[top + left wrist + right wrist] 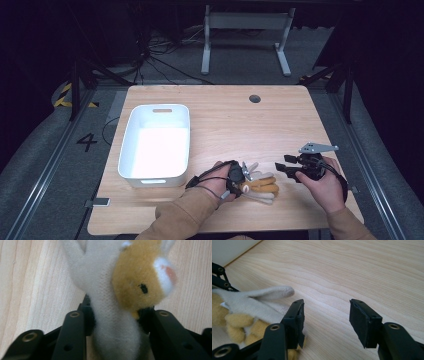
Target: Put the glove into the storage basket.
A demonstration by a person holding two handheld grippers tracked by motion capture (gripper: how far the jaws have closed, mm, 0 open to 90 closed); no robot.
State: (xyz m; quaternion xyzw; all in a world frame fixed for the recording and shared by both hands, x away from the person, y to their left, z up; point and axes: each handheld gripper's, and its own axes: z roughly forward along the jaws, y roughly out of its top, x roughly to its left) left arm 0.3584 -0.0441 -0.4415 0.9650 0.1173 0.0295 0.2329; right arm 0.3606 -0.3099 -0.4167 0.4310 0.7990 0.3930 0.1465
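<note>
Left gripper [113,315] clamped on plush toy [120,290], pinning its white middle between the pads for a lift, likely toward white bin [131,150] off its far side; right gripper [325,322] jaws apart, idle just beside toy on surface [362,270]

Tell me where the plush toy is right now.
In the high view the plush toy lies near the table's front edge, right of the white bin, clamped in the left claw.

Tan sleeves [186,216] are worn; black tongs [325,322] with brass-ringed screw holes are shown, a grey three-cornered plate [316,147] and black cable [200,177] attached.
</note>
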